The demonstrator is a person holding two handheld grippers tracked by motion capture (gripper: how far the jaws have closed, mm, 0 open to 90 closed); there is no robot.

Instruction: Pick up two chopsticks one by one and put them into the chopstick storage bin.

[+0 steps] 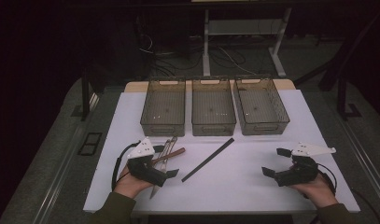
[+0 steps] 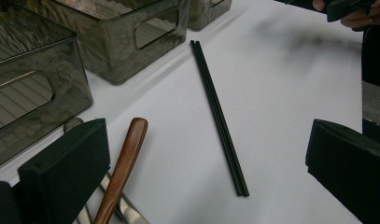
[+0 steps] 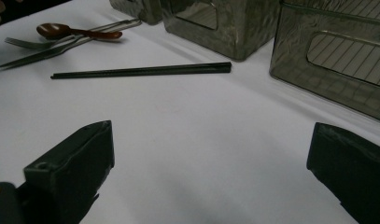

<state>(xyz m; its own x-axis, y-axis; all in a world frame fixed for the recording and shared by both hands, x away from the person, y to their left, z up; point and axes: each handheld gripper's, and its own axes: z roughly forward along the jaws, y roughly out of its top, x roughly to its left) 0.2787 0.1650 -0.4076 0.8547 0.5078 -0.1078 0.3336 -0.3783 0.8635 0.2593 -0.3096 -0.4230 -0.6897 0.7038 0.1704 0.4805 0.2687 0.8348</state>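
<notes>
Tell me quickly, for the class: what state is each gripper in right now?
Left gripper: open, holding nothing, beside the cutlery.
Right gripper: open, holding nothing, above the white table.

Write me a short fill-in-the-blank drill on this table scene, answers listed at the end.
1. Along the far side of the white table stand ____ clear bins.
2. The black chopsticks lie ____ the bins, on the table.
3. Both the left gripper and the right gripper have their jaws ____.
4. The wooden spoon lies nearest the ____ gripper.

Missing words: three; outside; open; left
</notes>
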